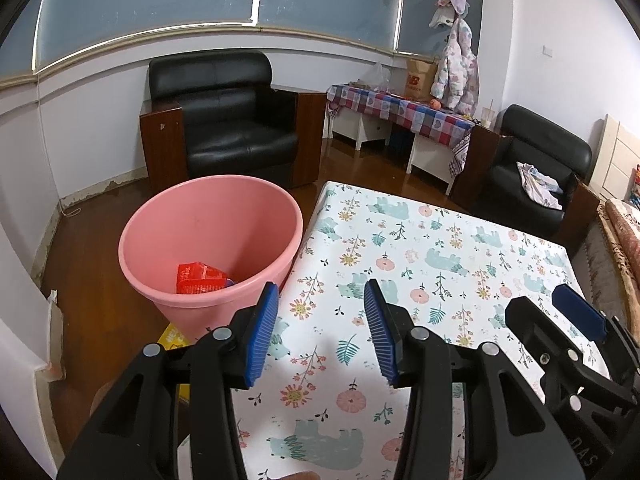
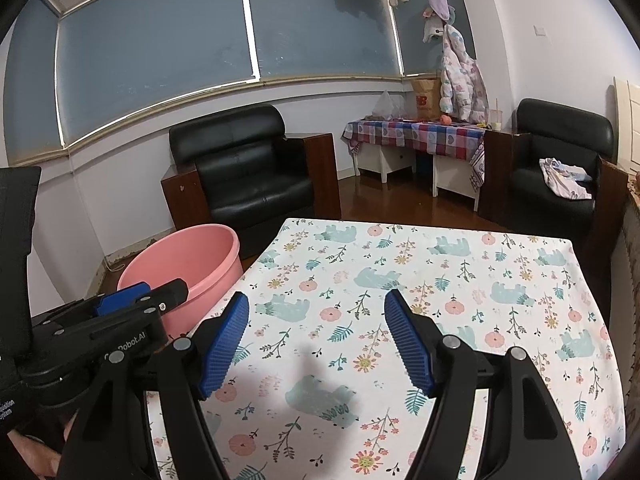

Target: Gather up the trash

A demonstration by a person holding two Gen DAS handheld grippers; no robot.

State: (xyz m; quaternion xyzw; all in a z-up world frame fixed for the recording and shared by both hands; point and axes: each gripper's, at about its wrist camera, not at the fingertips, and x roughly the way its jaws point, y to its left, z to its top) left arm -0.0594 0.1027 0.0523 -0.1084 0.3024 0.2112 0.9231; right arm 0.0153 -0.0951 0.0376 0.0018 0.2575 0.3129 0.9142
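A pink bucket (image 1: pixel 208 236) stands on the floor at the table's left edge, with red packaging (image 1: pixel 200 278) lying at its bottom. It also shows in the right wrist view (image 2: pixel 192 256). My left gripper (image 1: pixel 320 320) is open and empty, over the table's left edge beside the bucket. My right gripper (image 2: pixel 316 336) is open and empty above the floral tablecloth (image 2: pixel 440 280). In the left wrist view the right gripper (image 1: pixel 560 316) shows at the right; in the right wrist view the left gripper (image 2: pixel 140 296) shows at the left.
A black armchair (image 1: pixel 228 120) stands behind the bucket, and another armchair (image 1: pixel 536 172) holding a cloth stands at the right. A checked-cloth side table (image 1: pixel 400 112) with bags stands at the back wall. A yellow item (image 1: pixel 172 338) lies on the floor by the bucket.
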